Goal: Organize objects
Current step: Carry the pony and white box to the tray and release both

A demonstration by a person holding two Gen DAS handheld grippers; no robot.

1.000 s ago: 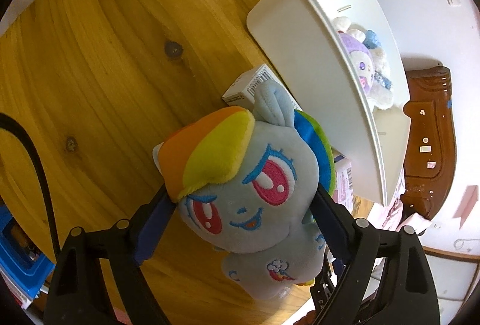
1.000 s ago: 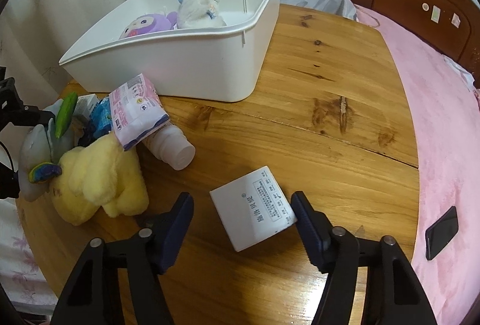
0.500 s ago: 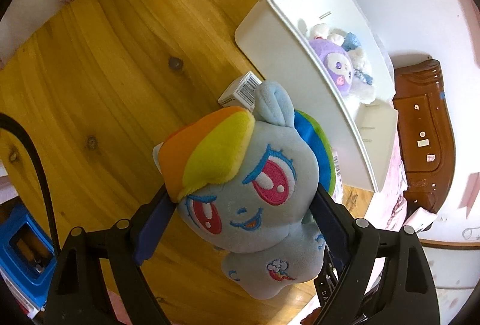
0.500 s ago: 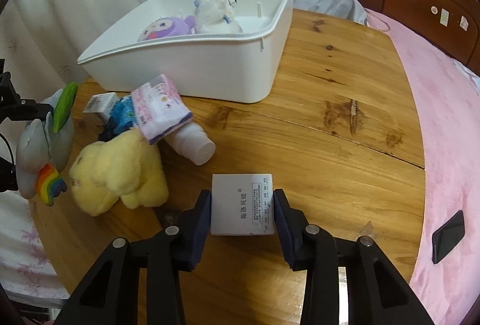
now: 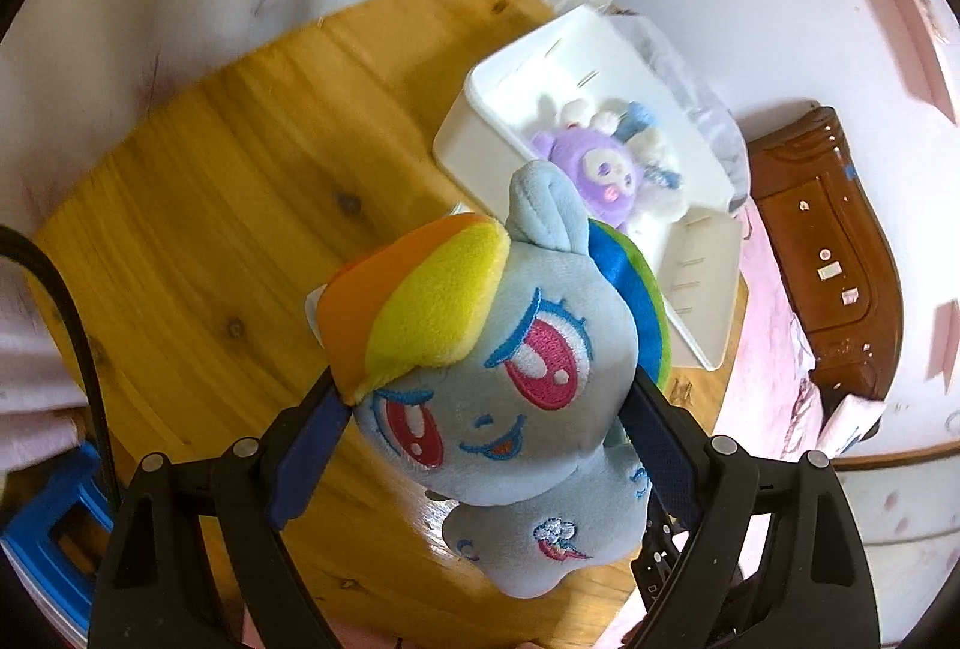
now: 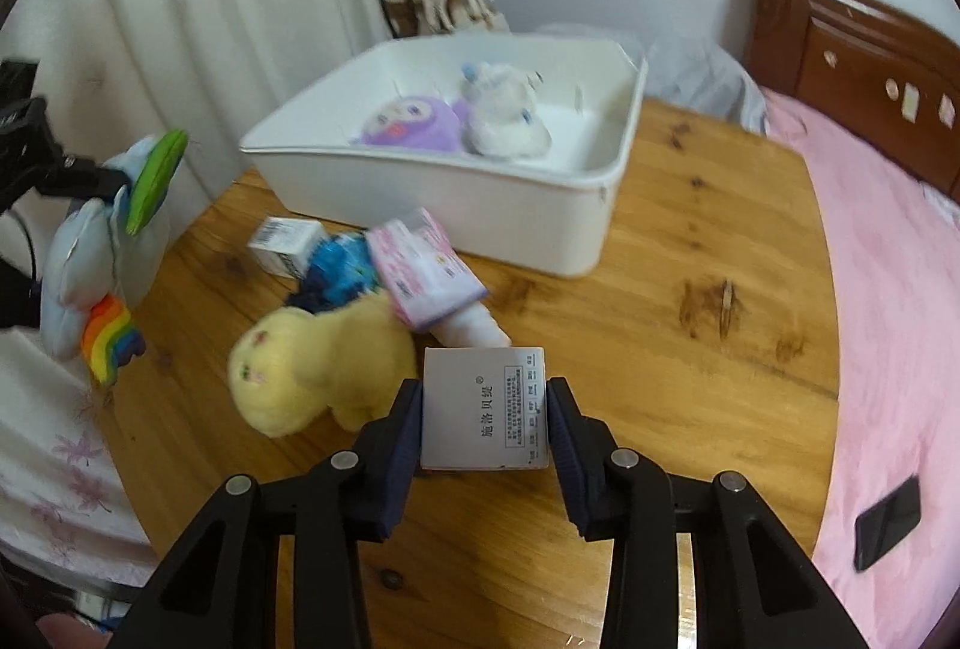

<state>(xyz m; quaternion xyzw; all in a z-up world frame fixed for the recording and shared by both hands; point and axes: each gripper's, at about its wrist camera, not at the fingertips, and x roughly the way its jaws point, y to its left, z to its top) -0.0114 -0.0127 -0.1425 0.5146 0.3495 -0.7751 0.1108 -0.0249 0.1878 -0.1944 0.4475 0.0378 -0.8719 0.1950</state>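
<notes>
My left gripper [image 5: 480,409] is shut on a blue rainbow-maned pony plush [image 5: 498,367] and holds it high above the round wooden table [image 5: 228,205]; the plush also shows at the left of the right wrist view [image 6: 96,283]. My right gripper [image 6: 485,409] is shut on a small white box [image 6: 483,409], lifted above the table [image 6: 690,349]. A white bin [image 6: 480,205] at the back holds a purple plush [image 6: 414,124] and a white plush [image 6: 504,115]; the bin also shows in the left wrist view [image 5: 474,139].
On the table in front of the bin lie a yellow plush [image 6: 312,367], a pink packet [image 6: 420,271], a blue item [image 6: 339,271], a white bottle [image 6: 474,328] and a small carton [image 6: 282,241]. A pink bed [image 6: 888,319] with a phone [image 6: 888,520] borders the right.
My left gripper has risen with the pony plush, so the table and bin look smaller. My right gripper has closed on the white box and lifted it off the table.
</notes>
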